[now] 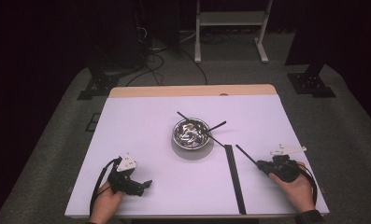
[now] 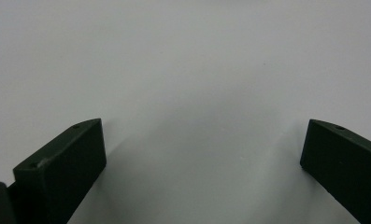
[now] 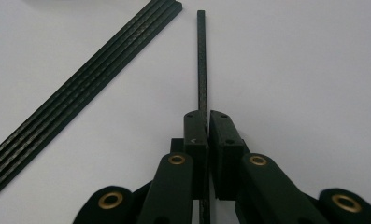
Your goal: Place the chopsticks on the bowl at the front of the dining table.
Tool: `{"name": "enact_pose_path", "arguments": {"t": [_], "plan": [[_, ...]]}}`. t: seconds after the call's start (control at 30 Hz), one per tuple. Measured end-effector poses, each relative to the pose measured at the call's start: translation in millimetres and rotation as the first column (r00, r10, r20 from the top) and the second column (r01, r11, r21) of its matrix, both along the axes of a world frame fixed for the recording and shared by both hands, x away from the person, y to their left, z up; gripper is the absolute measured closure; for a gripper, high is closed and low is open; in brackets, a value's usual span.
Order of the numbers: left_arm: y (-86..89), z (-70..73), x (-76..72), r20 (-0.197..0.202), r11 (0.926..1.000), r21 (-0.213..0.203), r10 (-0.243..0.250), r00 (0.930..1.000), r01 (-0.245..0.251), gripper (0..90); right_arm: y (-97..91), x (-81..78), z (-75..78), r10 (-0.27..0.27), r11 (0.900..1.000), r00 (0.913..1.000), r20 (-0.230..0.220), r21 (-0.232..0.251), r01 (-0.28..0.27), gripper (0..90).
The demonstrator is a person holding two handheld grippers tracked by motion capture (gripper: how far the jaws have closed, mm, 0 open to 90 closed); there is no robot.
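Right gripper: jaws pinched tight on one black chopstick.
Left gripper: jaws wide apart, nothing between them, over bare white table.
Chopstick: thin, straight, dark, jutting toward the metal bowl, just right of the laid-out chopstick bundle.
Right hand: low at the table's near edge, right of the bowl.

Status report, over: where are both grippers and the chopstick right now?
Right gripper shut on single chopstick. Left gripper open, nothing between its jaws. Aligned chopsticks lie beside; more sticks in the metal bowl. Nothing in the way.
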State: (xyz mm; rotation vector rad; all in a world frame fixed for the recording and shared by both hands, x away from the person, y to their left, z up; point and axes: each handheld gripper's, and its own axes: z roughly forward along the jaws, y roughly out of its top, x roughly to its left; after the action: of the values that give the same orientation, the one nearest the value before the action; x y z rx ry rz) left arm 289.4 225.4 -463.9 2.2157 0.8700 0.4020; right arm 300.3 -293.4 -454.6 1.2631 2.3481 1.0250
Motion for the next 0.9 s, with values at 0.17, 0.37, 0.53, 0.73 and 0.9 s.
{"name": "enact_pose_path", "arguments": {"t": [0.17,0.37,0.53,0.73,0.9], "plan": [[0.0,-0.1,0.1,0.0,1.0,-0.001,0.0,1.0,0.0,0.0,-3.3,-1.1,3.4,-0.008,0.9998,0.9999,0.013,0.018,0.008,85.9],[0.0,-0.1,0.1,0.0,1.0,-0.001,0.0,1.0,0.0,0.0,-3.9,-3.8,11.1,-0.005,0.9992,0.9994,0.033,0.039,0.004,85.9],[0.0,-0.1,0.1,0.0,1.0,-0.002,0.0,1.0,0.0,0.0,-1.0,-4.5,16.2,0.001,0.9988,0.9992,0.039,0.049,-0.003,85.9],[0.0,-0.1,0.1,0.0,1.0,-0.001,0.0,1.0,0.0,0.0,2.8,-2.8,28.7,0.014,0.9972,0.9973,0.071,0.072,-0.019,85.9],[0.0,-0.1,0.1,-0.001,1.0,-0.002,0.0,1.0,0.0,0.0,6.2,0.2,34.6,0.024,0.9961,0.9963,0.082,0.083,-0.031,85.9]]}}
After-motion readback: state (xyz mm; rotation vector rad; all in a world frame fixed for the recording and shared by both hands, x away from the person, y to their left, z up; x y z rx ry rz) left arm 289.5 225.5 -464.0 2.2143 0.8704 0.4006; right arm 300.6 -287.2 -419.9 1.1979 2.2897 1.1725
